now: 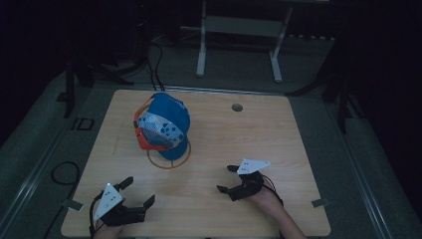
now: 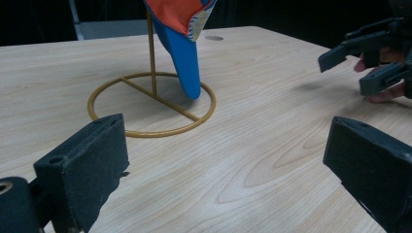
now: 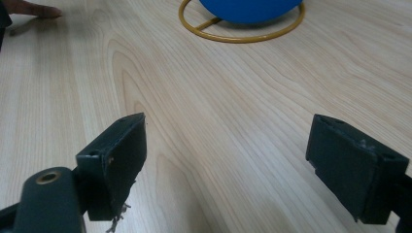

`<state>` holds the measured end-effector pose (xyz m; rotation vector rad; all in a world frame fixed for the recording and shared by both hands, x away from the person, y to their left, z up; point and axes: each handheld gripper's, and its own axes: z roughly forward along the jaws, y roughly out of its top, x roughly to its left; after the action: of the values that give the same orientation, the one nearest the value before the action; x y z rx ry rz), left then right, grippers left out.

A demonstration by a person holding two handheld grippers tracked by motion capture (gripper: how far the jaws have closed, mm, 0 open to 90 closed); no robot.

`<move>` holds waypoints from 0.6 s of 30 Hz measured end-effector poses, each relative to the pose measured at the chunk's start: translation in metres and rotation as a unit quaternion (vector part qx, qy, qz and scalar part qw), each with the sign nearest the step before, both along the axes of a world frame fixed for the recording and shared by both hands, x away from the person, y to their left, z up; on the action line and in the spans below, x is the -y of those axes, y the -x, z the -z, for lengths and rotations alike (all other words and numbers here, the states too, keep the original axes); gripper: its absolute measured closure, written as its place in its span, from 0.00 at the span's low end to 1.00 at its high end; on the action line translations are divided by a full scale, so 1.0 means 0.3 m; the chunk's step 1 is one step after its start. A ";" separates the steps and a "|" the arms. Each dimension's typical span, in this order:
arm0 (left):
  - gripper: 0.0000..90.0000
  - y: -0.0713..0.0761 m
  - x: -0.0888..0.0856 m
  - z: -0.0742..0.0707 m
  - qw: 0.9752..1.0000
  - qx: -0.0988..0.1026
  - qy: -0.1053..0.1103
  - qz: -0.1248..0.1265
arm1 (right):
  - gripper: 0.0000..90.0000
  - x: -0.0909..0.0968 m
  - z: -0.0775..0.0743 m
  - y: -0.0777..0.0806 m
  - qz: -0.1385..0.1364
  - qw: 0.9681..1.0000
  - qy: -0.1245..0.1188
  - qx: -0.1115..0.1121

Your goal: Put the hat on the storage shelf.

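progress: nothing started — cap (image 1: 164,124) hangs on its wire stand (image 1: 169,160), mid-table | my left gripper (image 1: 138,191) wide, empty | my right gripper (image 1: 226,178) wide too (well short of it) | left: reach, grasp, lift off

Light wooden table (image 1: 278,149) (round cable hole near far edge), gold wire stand (image 1: 169,160) holding cap (image 1: 166,122)

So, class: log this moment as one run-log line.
left gripper: open, idle | right gripper: open, idle | cap: on stand, untouched
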<state>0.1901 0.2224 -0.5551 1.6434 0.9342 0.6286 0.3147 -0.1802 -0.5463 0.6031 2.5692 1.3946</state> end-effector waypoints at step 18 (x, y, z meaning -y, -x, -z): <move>0.03 0.000 -0.001 0.001 1.000 -0.001 0.004 0.002 | 0.16 0.110 0.001 0.053 0.012 1.000 0.000 0.009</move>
<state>0.1900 0.2226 -0.5555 1.6394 0.9331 0.6201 0.2986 -0.2133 -0.5466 0.6163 2.5394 1.3863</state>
